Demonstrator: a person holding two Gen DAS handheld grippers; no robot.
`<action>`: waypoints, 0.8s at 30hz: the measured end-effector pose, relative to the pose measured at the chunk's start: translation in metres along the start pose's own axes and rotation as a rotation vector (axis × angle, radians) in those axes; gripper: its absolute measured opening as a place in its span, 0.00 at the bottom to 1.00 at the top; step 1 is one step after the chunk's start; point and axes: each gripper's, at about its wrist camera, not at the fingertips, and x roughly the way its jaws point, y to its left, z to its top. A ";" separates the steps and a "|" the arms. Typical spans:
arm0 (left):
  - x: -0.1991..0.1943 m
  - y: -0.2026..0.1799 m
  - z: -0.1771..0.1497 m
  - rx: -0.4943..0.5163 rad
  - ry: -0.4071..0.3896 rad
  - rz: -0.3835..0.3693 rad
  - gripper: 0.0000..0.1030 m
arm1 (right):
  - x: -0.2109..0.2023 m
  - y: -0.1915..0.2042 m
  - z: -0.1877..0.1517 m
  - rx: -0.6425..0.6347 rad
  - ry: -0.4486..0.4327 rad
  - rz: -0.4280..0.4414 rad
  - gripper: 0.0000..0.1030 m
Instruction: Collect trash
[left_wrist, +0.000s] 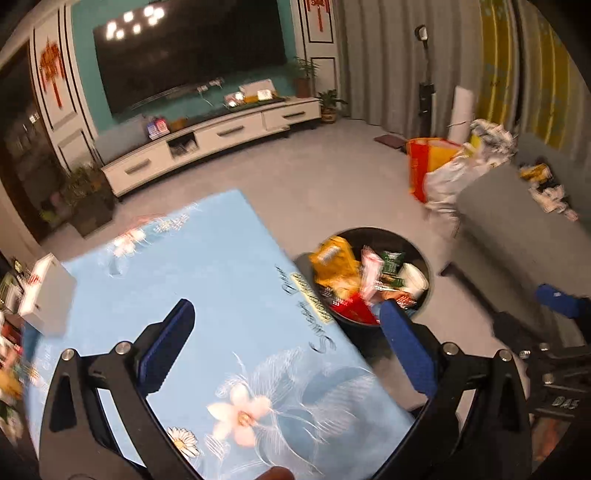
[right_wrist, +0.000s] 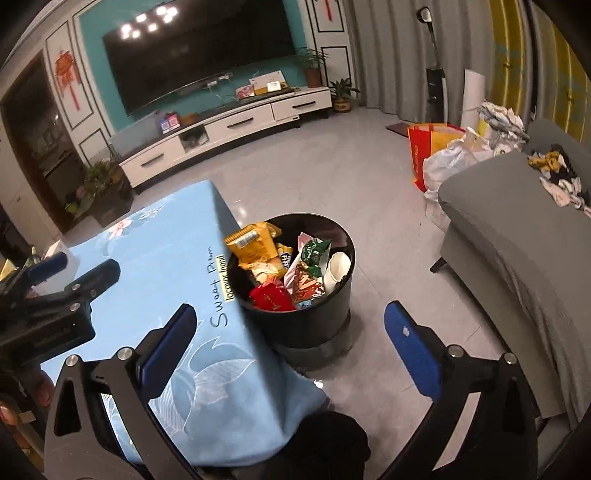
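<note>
A round black trash bin (left_wrist: 388, 233) (right_wrist: 314, 325) stands on the floor beside the table's right edge. It holds a yellow packet (right_wrist: 253, 245), a red packet (right_wrist: 271, 297), a green packet (right_wrist: 314, 254) and a white tube (right_wrist: 338, 271). My left gripper (left_wrist: 288, 334) hangs open over the table's light-blue flowered cloth (left_wrist: 192, 273), near its right edge, with nothing between the fingers. My right gripper (right_wrist: 291, 341) is open above the bin's near side and the cloth's corner (right_wrist: 236, 387), also empty. Each gripper shows at the edge of the other's view.
A white box (left_wrist: 48, 291) lies at the table's left end. A grey sofa (right_wrist: 517, 236) stands to the right of the bin, with red-and-yellow and white bags (right_wrist: 439, 151) behind it. A TV cabinet (right_wrist: 229, 129) and potted plants (right_wrist: 103, 184) line the far wall.
</note>
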 end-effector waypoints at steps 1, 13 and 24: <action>-0.010 0.002 -0.002 -0.010 -0.004 0.004 0.97 | -0.007 0.002 -0.001 -0.006 -0.007 0.004 0.97; -0.060 0.012 -0.018 -0.050 -0.050 0.018 0.97 | -0.036 0.025 -0.009 -0.066 -0.037 -0.027 0.97; -0.066 0.020 -0.022 -0.060 -0.056 0.033 0.97 | -0.031 0.029 -0.012 -0.083 -0.023 -0.030 0.97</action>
